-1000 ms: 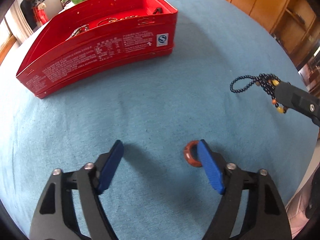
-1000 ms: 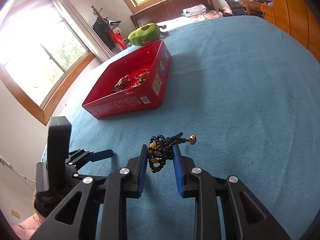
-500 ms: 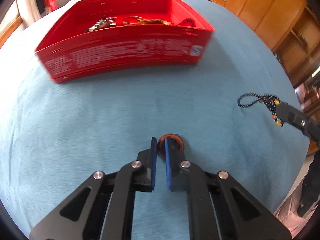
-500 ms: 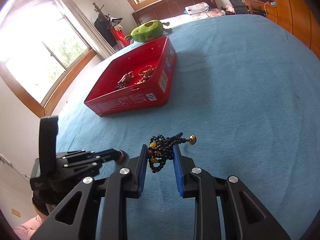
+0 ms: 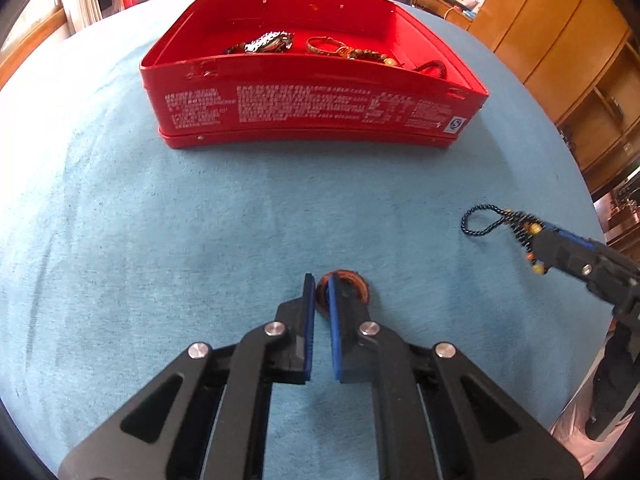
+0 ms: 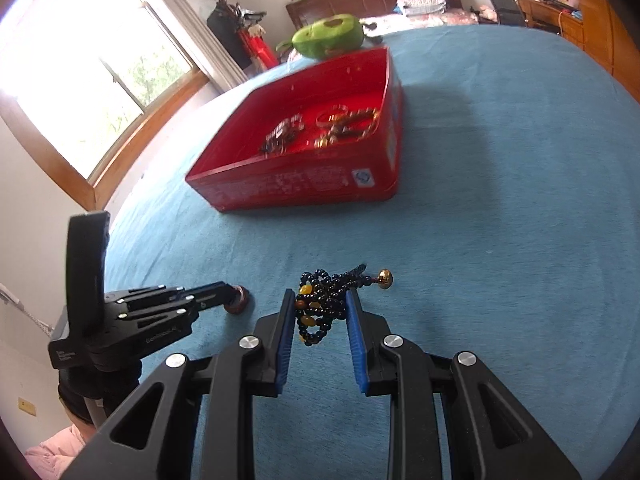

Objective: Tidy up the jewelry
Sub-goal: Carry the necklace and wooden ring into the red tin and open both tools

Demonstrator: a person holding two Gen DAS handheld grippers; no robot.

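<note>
Showing only rightward: window [image 6: 80, 80], gold bead [image 6: 385, 278].

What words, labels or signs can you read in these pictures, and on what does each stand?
"GenRobot.AI": on the left gripper body, small and partly legible.
White print on the red tin: too small to read.
Round blue-and-white mark on the tin's corner sticker: unreadable.

Red tin [image 5: 312, 108] with white print, blue tabletop [image 5: 200, 240], reddish-brown ring [image 5: 352, 284], black beads [image 6: 324, 304] with amber ones, green plush [image 6: 328, 36], blue-padded black jaws.
</note>
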